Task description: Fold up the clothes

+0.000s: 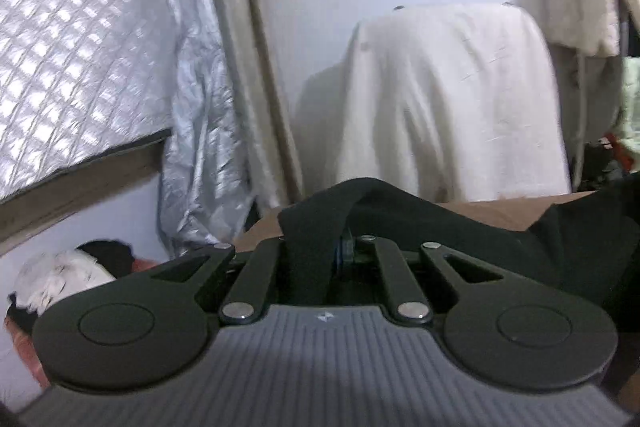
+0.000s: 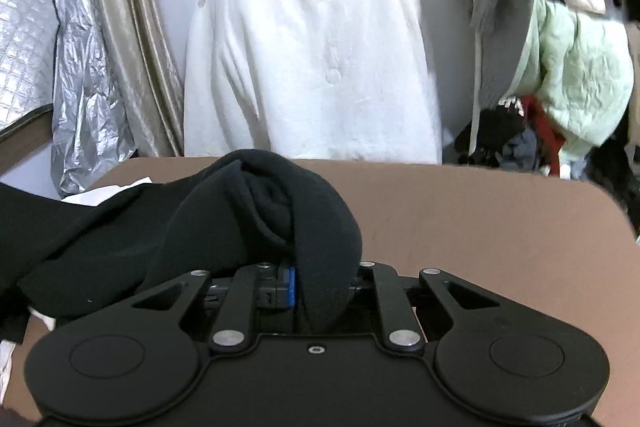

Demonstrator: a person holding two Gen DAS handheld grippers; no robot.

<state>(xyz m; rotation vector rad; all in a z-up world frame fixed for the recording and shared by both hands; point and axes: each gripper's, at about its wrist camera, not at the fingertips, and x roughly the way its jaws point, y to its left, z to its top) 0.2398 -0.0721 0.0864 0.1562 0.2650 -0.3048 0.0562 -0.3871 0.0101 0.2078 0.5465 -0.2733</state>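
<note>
The black garment (image 2: 256,211) hangs raised above the brown bench (image 2: 480,227), pinched at two spots. Its cloth runs leftward from the right gripper (image 2: 298,279) toward the left gripper (image 1: 320,255), so its long axis spans the two. Both jaws are clenched on its folds. A white draped cloth (image 2: 312,47) stands beyond the bench.

You have almost nothing to read here. On the dark garment (image 2: 510,107) at three o'clock in your right wrist view there are white letters, but they are too blurred to make out. No other text, label or number is legible.
</note>
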